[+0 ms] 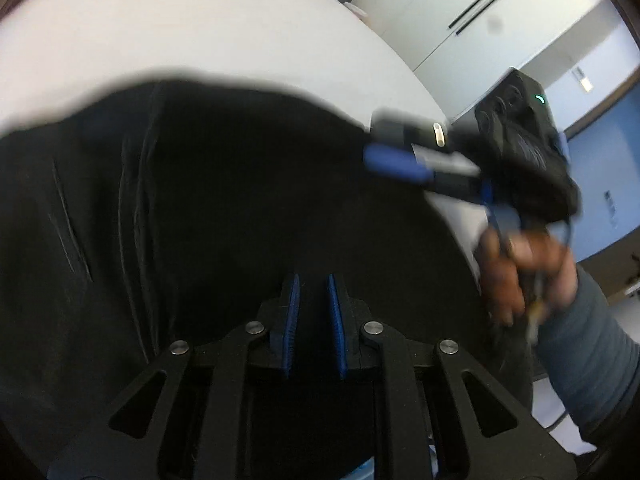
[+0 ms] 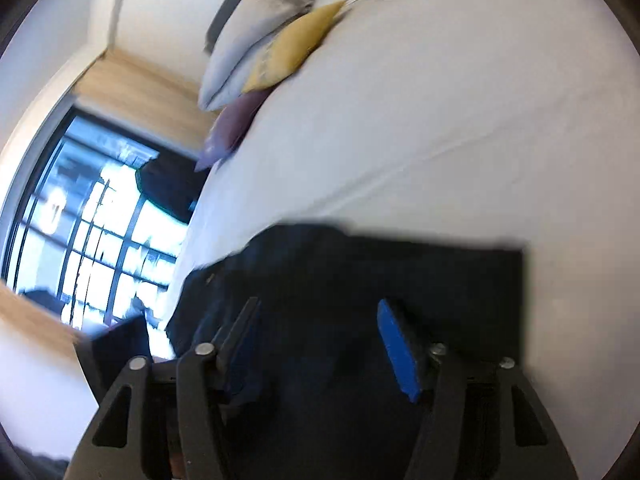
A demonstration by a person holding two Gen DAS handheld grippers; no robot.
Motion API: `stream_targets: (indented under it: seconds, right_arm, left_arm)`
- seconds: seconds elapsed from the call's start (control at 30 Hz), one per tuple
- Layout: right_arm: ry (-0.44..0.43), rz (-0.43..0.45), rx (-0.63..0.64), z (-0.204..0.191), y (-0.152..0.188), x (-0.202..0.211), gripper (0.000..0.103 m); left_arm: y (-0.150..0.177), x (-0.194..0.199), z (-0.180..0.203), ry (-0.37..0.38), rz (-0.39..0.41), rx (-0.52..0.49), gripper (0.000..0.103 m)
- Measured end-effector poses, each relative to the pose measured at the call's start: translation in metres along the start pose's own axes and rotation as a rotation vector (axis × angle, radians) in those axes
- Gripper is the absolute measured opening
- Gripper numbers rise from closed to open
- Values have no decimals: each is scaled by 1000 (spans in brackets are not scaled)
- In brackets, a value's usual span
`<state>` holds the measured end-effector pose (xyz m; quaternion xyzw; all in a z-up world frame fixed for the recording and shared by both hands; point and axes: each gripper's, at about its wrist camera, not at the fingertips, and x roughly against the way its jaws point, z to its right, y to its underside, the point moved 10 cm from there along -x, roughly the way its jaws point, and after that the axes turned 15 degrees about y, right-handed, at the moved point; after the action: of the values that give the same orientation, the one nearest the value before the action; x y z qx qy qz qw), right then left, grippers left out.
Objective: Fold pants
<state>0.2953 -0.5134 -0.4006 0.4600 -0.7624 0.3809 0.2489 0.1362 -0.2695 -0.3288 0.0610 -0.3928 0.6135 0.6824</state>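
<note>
Black pants [image 1: 208, 200] lie spread on a white bed [image 1: 200, 28]. My left gripper [image 1: 314, 280] hangs just over the dark cloth, its blue pads a narrow gap apart; whether cloth is pinched between them I cannot tell. In the left wrist view the right gripper [image 1: 396, 160] shows blurred at the pants' right edge, held by a hand. In the right wrist view my right gripper [image 2: 320, 308] is open, its fingers wide apart over the pants [image 2: 360, 272], which lie there as a flat dark panel on the bed [image 2: 440, 100].
Pillows, one yellow [image 2: 296, 48], one purple [image 2: 236, 124] and grey ones [image 2: 248, 28], lie at the head of the bed. A large window [image 2: 92, 232] is to the left. White cupboards [image 1: 460, 8] and a blue wall [image 1: 608, 184] stand beyond the bed.
</note>
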Motion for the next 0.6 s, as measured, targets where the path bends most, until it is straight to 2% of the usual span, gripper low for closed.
stream_targets:
  seconds: [0.07,0.17,0.23,0.3,0.33,0.43,0.47,0.5,0.53,0.57,0.6]
  right_arm:
    - [-36,10,-72,18,-8,-1,43]
    - [-8,34,-143,36,-12,13,44]
    - [-53,28,-132,25,-2,31,48]
    - [-158,20,-81,-3,25,54,60]
    - [-196,6,-60,-12,35,59,62]
    - [-292,-94,-13,-33,98,58,69]
    - [-279,-124,-16,-29,115,49,69]
    - [-250,-136,-13,-21,133,44,57]
    - [-233,-86,2,-14,142,47,51]
    - [-234,-47,-10,-8,146,54,49]
    - [-242,-51,-38,-4,148,58,50]
  left_arm:
    - [7,6,-2,36,42,13,14]
    - [16,21,-3,49,78,31,15]
    - [14,28,-2,15,106,4,15]
    - [14,37,15,60,142,-42,15]
    - [15,35,21,71,146,-48,15]
    - [30,13,5,39,81,-13,15]
    - [35,8,1,50,96,5,14]
    - [37,11,1,69,120,18,14]
    - [39,12,0,82,132,36,14]
    - [41,16,-2,86,140,44,15]
    - [46,26,-8,88,146,51,15]
